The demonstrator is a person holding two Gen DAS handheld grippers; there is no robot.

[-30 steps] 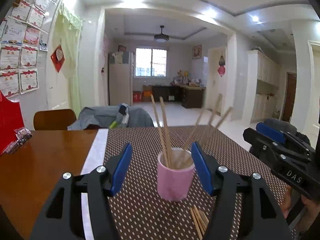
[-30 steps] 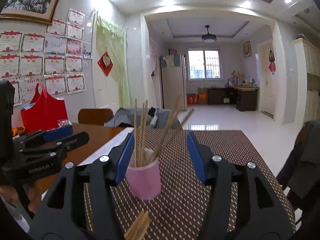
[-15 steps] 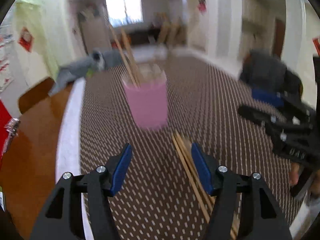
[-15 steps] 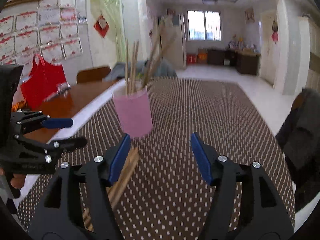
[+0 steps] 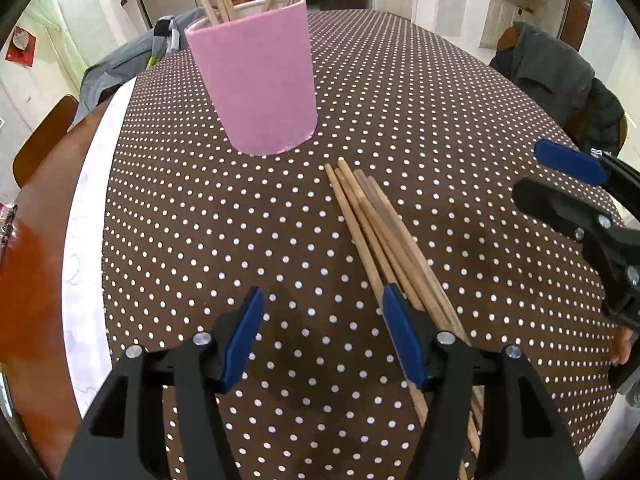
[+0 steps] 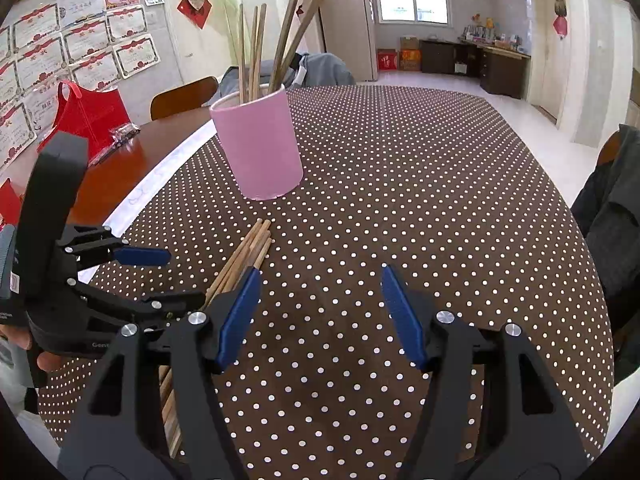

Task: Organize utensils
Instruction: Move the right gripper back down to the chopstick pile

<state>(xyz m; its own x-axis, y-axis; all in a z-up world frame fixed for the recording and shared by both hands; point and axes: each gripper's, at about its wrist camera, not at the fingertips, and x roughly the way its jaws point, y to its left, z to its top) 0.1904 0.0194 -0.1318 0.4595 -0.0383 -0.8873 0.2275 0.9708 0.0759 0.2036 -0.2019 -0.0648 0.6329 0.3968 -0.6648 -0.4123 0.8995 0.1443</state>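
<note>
Left gripper [image 5: 322,336]: spread, empty.
Right gripper [image 6: 320,314]: spread, empty.
Advice: pinch one loose chopstick [image 5: 384,236] mid-length, then drop into pink cup [image 5: 256,80].

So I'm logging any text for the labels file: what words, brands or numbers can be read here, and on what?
"Gen", cut off: on the left gripper body, right wrist view.
Certificates on the wall: print too small to read.
Red diamond wall hanging: sign too blurred to read.
Pink cup, chopsticks, dotted tablecloth: no text.
</note>
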